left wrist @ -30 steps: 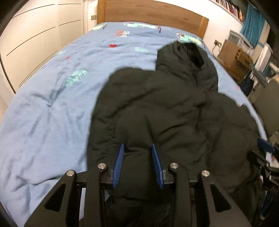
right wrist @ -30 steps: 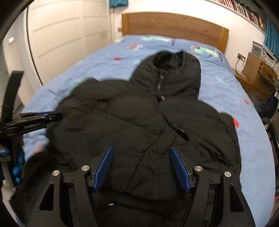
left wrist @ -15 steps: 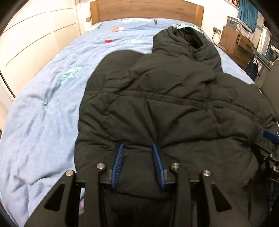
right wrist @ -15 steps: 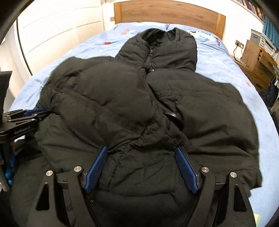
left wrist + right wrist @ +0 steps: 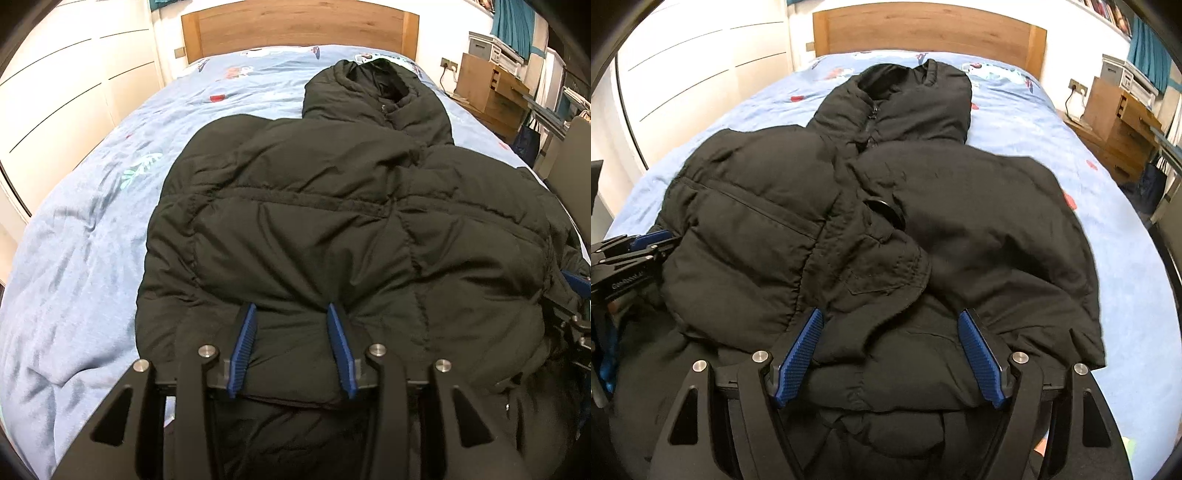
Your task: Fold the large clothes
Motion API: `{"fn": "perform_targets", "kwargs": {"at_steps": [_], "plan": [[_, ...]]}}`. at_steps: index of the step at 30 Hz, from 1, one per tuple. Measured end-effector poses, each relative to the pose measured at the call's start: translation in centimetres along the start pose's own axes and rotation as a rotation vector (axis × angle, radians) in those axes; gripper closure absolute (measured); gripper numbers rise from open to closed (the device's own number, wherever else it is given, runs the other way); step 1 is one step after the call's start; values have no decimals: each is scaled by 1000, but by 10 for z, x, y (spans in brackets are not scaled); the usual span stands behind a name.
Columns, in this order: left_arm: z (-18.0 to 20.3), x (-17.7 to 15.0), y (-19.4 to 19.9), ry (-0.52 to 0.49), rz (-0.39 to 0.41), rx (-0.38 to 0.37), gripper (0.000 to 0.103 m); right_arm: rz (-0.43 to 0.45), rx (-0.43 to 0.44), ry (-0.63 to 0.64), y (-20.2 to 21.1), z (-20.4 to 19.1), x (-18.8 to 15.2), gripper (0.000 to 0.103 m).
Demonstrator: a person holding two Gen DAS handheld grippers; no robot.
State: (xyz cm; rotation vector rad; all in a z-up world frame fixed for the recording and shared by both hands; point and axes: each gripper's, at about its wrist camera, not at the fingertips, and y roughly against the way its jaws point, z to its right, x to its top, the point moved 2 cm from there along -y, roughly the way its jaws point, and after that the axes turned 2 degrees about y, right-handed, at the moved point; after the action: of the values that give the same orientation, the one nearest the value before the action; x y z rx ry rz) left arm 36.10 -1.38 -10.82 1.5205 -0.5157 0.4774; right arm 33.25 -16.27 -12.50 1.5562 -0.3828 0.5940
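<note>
The left claw (image 5: 291,325) had its two blue pads (image 5: 245,347) drawn in around a bulge of the black puffer jacket (image 5: 332,229), pinching the padded cloth at the garment's near edge. Fabric filled the narrow gap between the pads and puffed out past their tips. The right claw (image 5: 892,332) stood spread wide, its blue pads (image 5: 798,362) well apart, with a thick roll of the jacket's near edge lying between them; whether the pads pressed on the cloth could not be told from either view.

Past the claws, the jacket lay on the bed with its hood (image 5: 916,99) pointing toward the wooden headboard (image 5: 923,33). In the right wrist view both sleeves were folded inward over the chest, the right one lying over the left near the zip, and a dark round tab (image 5: 886,210) showed where they met. In the left wrist view a quilted seam ran across the folded sleeve, and the tip of the right claw showed at the far right edge, beside the jacket's hem. The left claw appeared likewise at the left edge of the right wrist view, touching the jacket's side.

The jacket rested on a light blue bedspread (image 5: 92,229) printed with small coloured figures. White wardrobe doors (image 5: 66,92) stood to the left of the bed, and a wooden bedside cabinet (image 5: 1119,122) stood to the right, near a teal curtain (image 5: 513,18).
</note>
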Motion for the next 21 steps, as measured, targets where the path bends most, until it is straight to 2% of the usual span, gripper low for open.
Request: {"fn": "perform_targets", "kwargs": {"at_steps": [11,21], "plan": [[6,-1,9,-23,2,29,63,-29,2,-12,-1,4,-2,27],[10,11,49,-76,15,21,63,-7,-19,-45,46,28,-6,28]]}}
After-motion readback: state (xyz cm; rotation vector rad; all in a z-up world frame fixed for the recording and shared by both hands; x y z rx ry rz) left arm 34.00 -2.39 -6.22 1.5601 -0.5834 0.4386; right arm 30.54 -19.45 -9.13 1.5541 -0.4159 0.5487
